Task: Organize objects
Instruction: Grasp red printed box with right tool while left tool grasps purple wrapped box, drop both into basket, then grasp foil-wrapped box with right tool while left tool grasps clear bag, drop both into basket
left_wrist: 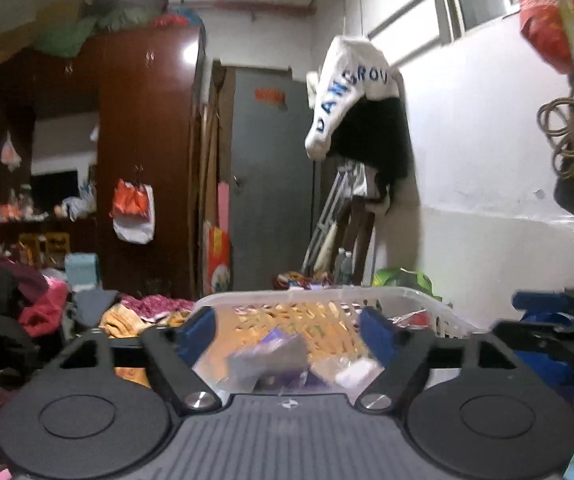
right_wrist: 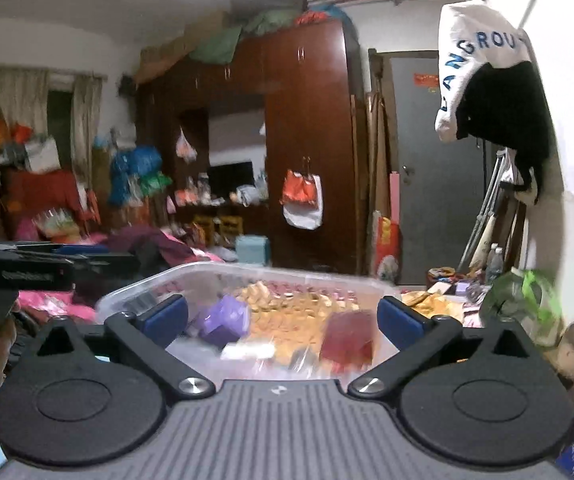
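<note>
The clear plastic bin [right_wrist: 243,280] sits right in front of you, on the cluttered bed, with a purple packet [right_wrist: 225,320], a dark red packet [right_wrist: 349,340] and small white items lying blurred inside it. Your left claw [left_wrist: 287,330] and your right claw [right_wrist: 281,316] both stand wide apart — nothing between the blue pads. Behind stands a dark wooden wardrobe [right_wrist: 307,140] — a grey door [left_wrist: 271,180] beside it.
</note>
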The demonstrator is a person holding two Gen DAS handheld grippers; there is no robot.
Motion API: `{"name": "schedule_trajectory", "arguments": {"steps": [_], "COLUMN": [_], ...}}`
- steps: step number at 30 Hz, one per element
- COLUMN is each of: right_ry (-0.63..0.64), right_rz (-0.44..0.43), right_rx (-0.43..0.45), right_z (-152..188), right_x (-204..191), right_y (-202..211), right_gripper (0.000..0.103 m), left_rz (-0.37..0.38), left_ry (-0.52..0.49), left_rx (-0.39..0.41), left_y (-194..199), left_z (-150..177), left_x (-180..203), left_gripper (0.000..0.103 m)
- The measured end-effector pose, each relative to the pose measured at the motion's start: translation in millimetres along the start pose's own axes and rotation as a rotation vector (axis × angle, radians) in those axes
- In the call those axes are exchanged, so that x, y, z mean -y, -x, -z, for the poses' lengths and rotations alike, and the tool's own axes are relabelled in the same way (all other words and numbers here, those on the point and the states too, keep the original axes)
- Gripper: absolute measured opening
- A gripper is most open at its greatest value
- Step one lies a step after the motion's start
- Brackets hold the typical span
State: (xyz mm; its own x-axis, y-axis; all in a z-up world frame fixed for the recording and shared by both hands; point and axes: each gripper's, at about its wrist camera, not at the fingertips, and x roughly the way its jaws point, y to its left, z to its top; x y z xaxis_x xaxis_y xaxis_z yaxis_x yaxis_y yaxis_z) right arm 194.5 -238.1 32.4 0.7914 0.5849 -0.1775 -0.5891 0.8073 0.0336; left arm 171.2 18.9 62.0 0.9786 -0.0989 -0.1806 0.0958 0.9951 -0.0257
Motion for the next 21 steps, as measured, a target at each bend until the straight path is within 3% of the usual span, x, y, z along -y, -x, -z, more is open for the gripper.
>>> {"name": "schedule_trajectory", "arguments": {"steps": [2,4,8,12,16,21], "right_ry": [-0.023,-0.033,-0.046,-0.036,-0.069,-0.049], "right_rz": [0.0,0.013,0.046,0.081,0.068,0.074], "right_rx": [-0.049,-0.116,-0.223,-0.29,-0.32,-0.307], "right_z": [17.9,34.8,47.7,60.0,69.2,77.0], "right_x": [0.5,-1.3,-4.3,-8.2,-5.0,-5.8], "right_y": [7.1,-0.4,-38.5,-58.2,-60.0,-53.3], "right_gripper": [0.103,0.103,0.102,0.095,0.085,0.083], "left_rz": [-0.033,-0.062,-0.093,-0.122,-0.128,-0.145], "left_ry": [-0.026,-0.058,-0.034,-0.041,-0.05,-0.053], "left_rx": [-0.017,-0.088,-0.211,-0.281,-0.332,-0.352], "left_y": [15.6,17.6,-0.6,-20.0,-29.4,-33.9], "left_z": [18.6,39.1,66.9,79.1,86.1,82.7], "left_x": [-1.8,-4.9,-16.7,-22.9,-24.2,-22.1], "left_gripper": [0.091,0.091,0.09,0.089,0.089,0.089]}}
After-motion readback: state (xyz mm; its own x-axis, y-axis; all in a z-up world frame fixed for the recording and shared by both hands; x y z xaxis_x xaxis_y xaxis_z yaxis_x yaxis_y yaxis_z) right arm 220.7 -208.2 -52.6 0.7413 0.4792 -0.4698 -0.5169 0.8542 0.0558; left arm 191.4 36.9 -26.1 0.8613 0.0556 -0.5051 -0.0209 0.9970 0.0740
